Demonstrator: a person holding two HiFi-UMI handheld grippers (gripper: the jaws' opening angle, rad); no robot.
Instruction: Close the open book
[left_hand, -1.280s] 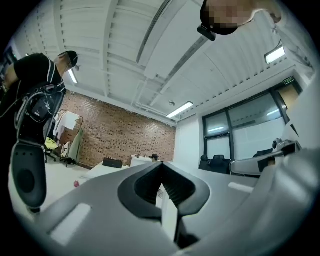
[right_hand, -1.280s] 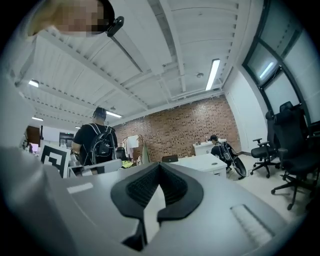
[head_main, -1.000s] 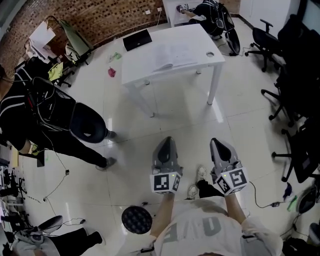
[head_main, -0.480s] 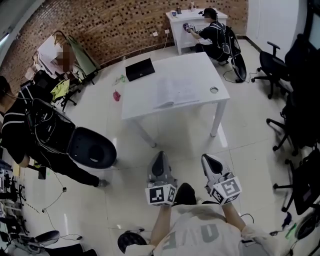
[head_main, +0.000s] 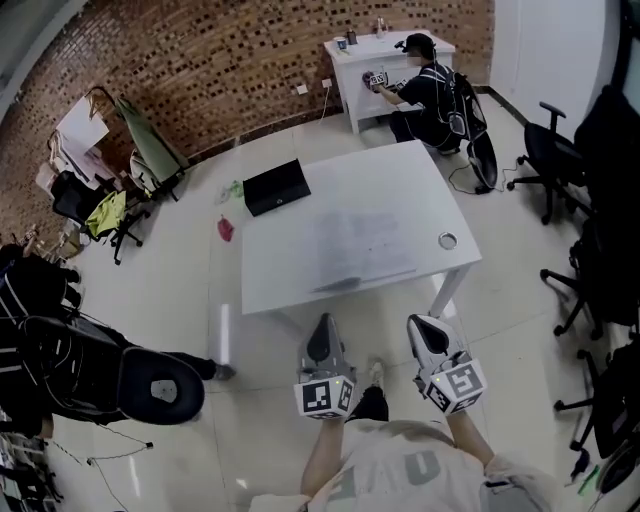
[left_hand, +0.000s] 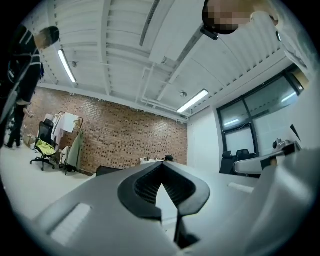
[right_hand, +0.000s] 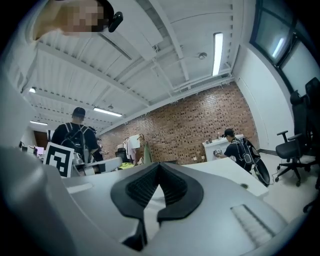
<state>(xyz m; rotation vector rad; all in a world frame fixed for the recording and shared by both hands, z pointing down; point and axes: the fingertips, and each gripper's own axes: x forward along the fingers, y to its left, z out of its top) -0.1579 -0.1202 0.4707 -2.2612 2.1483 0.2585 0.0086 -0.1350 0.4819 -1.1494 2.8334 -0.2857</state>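
The open book (head_main: 365, 248) lies flat on the white table (head_main: 280, 285), and looks light, with floppy pages; best lifted by a cover's outer edge. The left gripper (head_main: 321, 326) and right gripper (head_main: 421, 326) hang short of it, both pinched together, empty

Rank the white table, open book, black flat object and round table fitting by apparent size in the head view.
Largest to smallest:
1. white table
2. open book, blurred, so its edges are approximate
3. black flat object
4. round fitting
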